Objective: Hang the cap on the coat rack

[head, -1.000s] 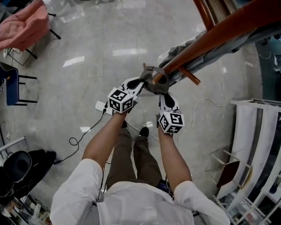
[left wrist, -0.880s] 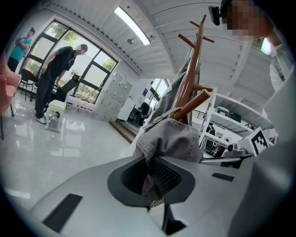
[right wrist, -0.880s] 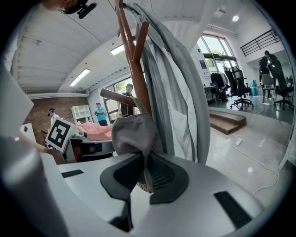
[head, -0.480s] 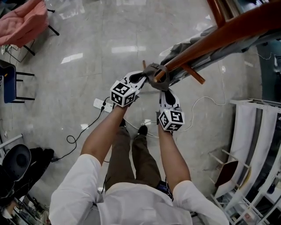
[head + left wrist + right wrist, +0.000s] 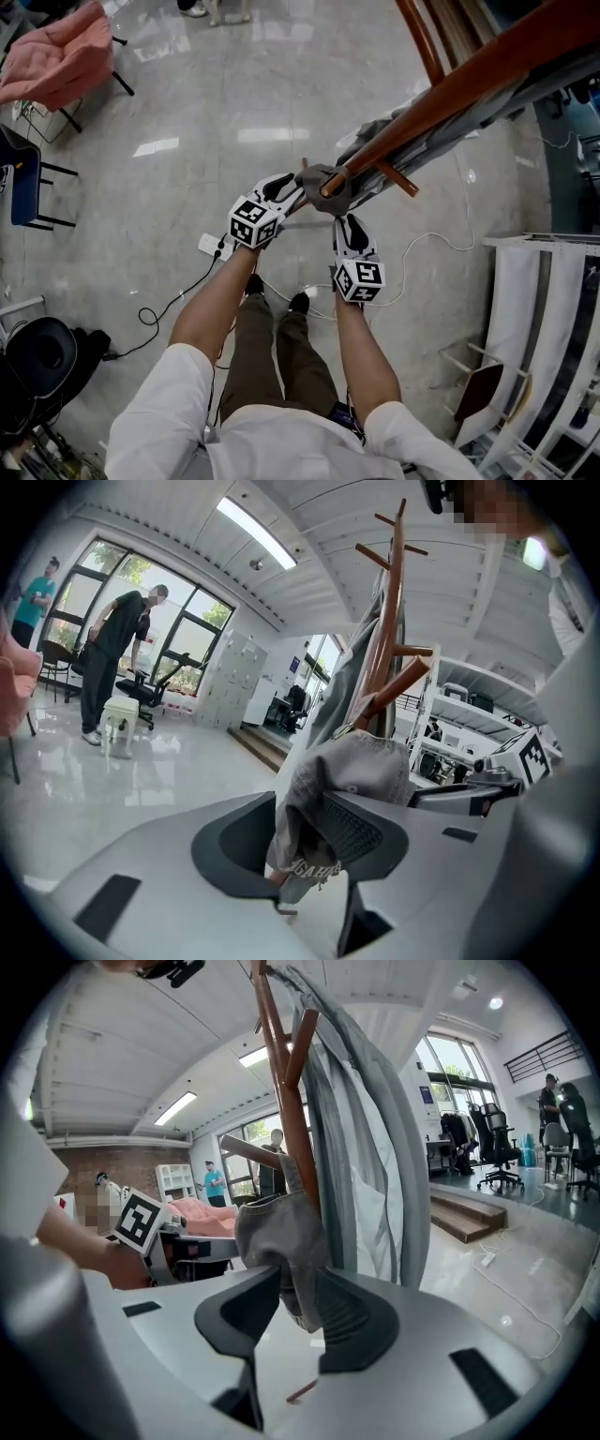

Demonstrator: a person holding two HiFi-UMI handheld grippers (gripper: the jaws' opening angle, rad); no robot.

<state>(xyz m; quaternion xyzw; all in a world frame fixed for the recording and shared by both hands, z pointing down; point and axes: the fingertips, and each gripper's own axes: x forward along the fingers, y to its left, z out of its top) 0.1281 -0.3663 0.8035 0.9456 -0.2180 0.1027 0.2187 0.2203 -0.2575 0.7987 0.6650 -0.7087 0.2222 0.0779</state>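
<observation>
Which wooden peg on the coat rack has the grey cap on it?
The peg whose brown tip is ringed by the cap; the side peg sticking out to its right is bare.

The person wore a white short-sleeved shirt (image 5: pixel 281 445). Its loose sleeves (image 5: pixel 155 403) ended above the elbows and left the forearms bare. Below it were plain brown trousers (image 5: pixel 281 347) and dark shoes (image 5: pixel 299 302). A small dark item (image 5: pixel 345 411) showed at the waist on the right, too small to identify.
</observation>
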